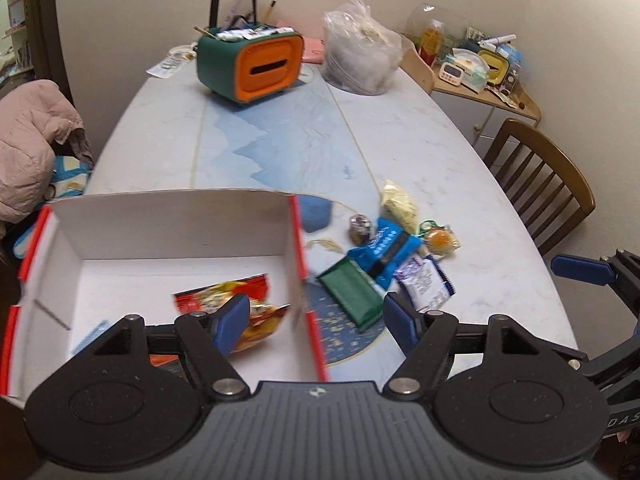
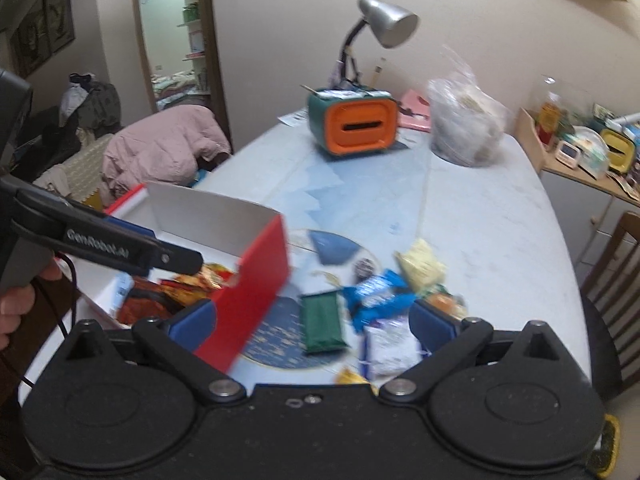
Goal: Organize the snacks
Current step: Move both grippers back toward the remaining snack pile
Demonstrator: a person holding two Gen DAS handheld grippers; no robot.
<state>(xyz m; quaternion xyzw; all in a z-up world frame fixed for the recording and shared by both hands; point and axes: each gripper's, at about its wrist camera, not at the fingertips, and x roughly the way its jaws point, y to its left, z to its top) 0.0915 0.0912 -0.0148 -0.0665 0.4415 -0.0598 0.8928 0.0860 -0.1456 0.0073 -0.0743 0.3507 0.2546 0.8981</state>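
I have both grippers over the near edge of the table (image 1: 420,128), and neither holds anything. My left gripper (image 1: 316,316) stands with its jaws spread apart, straddling the right wall of the red-and-white box (image 1: 298,240); its left finger hangs inside the box above a red and yellow snack packet (image 1: 256,308). My right gripper (image 2: 314,320) is spread wide, nothing between its pads, hovering over the loose pile just right of the box. That pile holds a green bar (image 2: 322,320), a blue wrapper (image 2: 378,292), a white and purple packet (image 2: 390,346), a pale yellow bag (image 2: 422,266) and an orange sweet (image 1: 438,238). Further back stand a green-and-orange organizer (image 1: 256,64) and a clear plastic bag (image 1: 360,52)
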